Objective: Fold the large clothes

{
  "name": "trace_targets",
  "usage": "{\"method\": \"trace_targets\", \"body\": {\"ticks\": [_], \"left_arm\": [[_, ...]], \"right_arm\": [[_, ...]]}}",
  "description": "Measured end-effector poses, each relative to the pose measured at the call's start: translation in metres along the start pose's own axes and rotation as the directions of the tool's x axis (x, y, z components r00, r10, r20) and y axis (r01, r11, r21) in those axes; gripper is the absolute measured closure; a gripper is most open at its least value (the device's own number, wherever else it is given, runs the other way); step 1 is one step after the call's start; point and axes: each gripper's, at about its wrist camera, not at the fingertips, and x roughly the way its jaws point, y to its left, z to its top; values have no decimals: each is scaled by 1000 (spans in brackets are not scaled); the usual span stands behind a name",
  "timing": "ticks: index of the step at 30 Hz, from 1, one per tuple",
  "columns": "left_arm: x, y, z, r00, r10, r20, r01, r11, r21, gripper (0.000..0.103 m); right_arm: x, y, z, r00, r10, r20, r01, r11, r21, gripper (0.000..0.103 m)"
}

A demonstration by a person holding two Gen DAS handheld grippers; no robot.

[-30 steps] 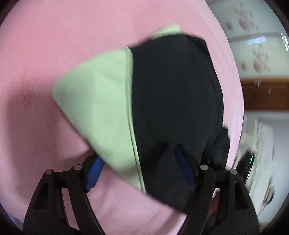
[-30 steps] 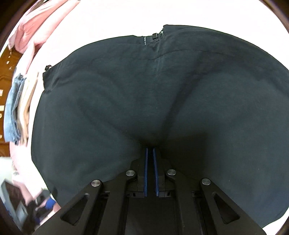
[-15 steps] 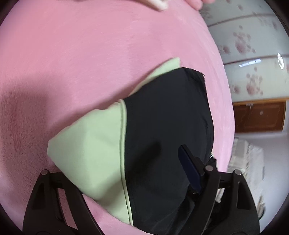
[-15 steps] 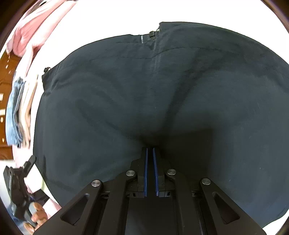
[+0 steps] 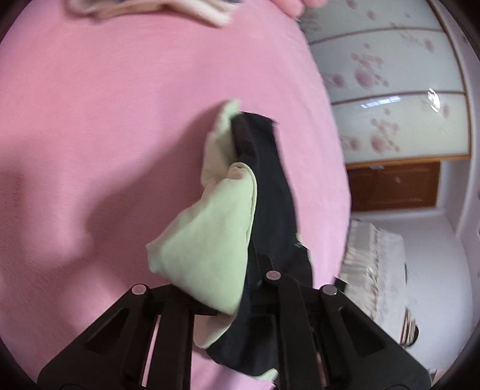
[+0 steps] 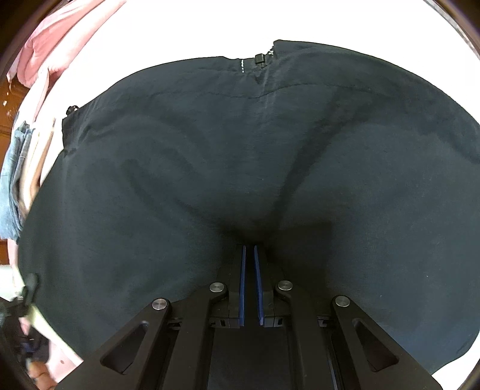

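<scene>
The left gripper (image 5: 240, 288) is clenched on a bunched corner of the dark garment (image 5: 270, 192), whose pale green lining (image 5: 210, 240) folds out to the left of the black outer cloth; the fingertips themselves are hidden under the fabric, and the gathered cloth hangs over the near part of the pink bed cover (image 5: 120, 135). At the far edge of that cover lies a blurred heap of cream-coloured clothing (image 5: 156, 9), and to the right stand sliding doors with a floral pattern (image 5: 390, 84) above a brown wooden panel (image 5: 393, 189). In the right wrist view the right gripper (image 6: 251, 255) grasps a pinch of the same garment, its blue pads (image 6: 243, 285) drawn close together with cloth puckering into the narrow gap at their tips. The dark cloth spreads wide across nearly the whole view, creased outward from the pinch, with a zipper pull (image 6: 259, 58) at its far edge. On the far left, pink fabric (image 6: 54, 45) and folded blue jeans (image 6: 13, 180) sit beside the garment
</scene>
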Motion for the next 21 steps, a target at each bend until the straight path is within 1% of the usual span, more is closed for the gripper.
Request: {"method": "trace_targets", "body": {"ticks": [1, 3, 4, 6, 8, 9, 10, 12, 14, 15, 17, 18, 20, 21], "left_arm": [[-3, -14, -3, 1000, -19, -7, 19, 999, 42, 96], [-9, -32, -11, 1000, -24, -7, 25, 995, 92, 97], [-10, -45, -17, 1000, -25, -14, 26, 991, 134, 97], [-14, -63, -27, 999, -31, -19, 34, 979, 200, 97], [-16, -87, -40, 1000, -16, -20, 21, 957, 289, 97], [-15, -103, -49, 1000, 10, -21, -2, 940, 342, 97], [-17, -116, -59, 999, 22, -24, -12, 927, 376, 97], [-19, -139, -76, 999, 14, -38, 4, 901, 434, 97], [-16, -168, -106, 998, 10, -61, 25, 844, 535, 97], [-20, -174, -118, 998, 5, -70, 35, 829, 557, 97], [-20, -189, -151, 993, -24, -119, 90, 804, 588, 97], [-17, -193, -164, 989, -16, -146, 101, 797, 595, 97], [-9, -200, -192, 980, 34, -197, 101, 767, 634, 97], [-9, -202, -204, 975, 55, -213, 99, 755, 648, 97]], "right_arm": [[-1, 0, -1, 1000, -2, 2, 2, 1000, 2, 96], [-1, 4, -3, 1000, -10, 6, 10, 1000, -2, 96], [-1, 5, -4, 1000, -15, 7, 15, 1000, -10, 96], [-3, 7, -6, 1000, -21, 12, 21, 1000, -16, 96], [-4, 7, -9, 1000, -14, 24, 14, 1000, -4, 96], [-5, 7, -11, 999, -9, 34, 9, 1000, 1, 96], [-6, 7, -14, 999, -5, 43, 5, 1000, 0, 96], [-8, 8, -17, 998, 2, 59, -2, 1000, -4, 96], [-9, 6, -20, 997, 20, 76, -19, 1000, -8, 96], [-11, 5, -23, 996, 29, 88, -28, 1000, -12, 96], [-13, 3, -30, 992, 43, 119, -40, 999, -23, 96], [-15, 2, -35, 988, 52, 144, -48, 998, -31, 96], [-18, -3, -45, 979, 86, 185, -78, 996, -47, 96], [-19, -10, -50, 971, 126, 203, -119, 992, -47, 96]]}}
